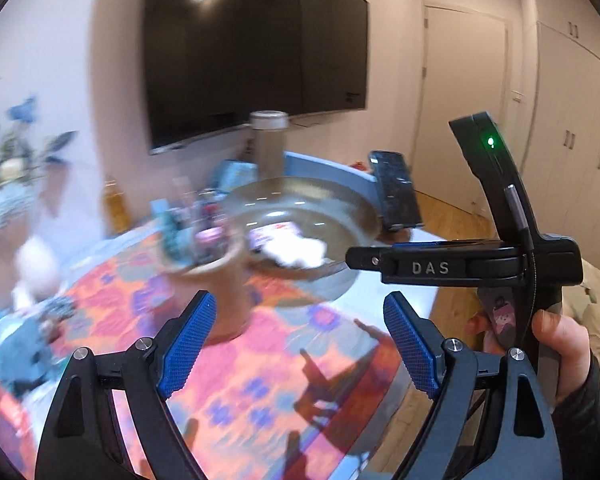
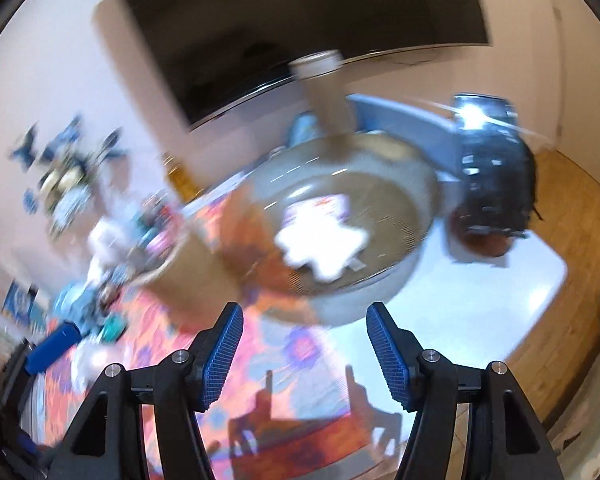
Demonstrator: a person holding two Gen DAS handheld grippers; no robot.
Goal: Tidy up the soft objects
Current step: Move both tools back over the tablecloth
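Observation:
A white soft object lies inside a wide glass bowl on a table with a flowered cloth. Left of the bowl stands a tan basket with several small items in it. My left gripper is open over the cloth in front of the basket, nothing between its blue pads. My right gripper is open too, empty, just short of the bowl; in the left wrist view it shows side-on at the bowl's right rim, held by a hand. Both views are motion-blurred.
A white plush and a blue plush lie at the table's left. Behind the bowl are a tall jar, a blue chair back and a dark phone-like slab. A TV hangs on the wall. The table's edge is at the right.

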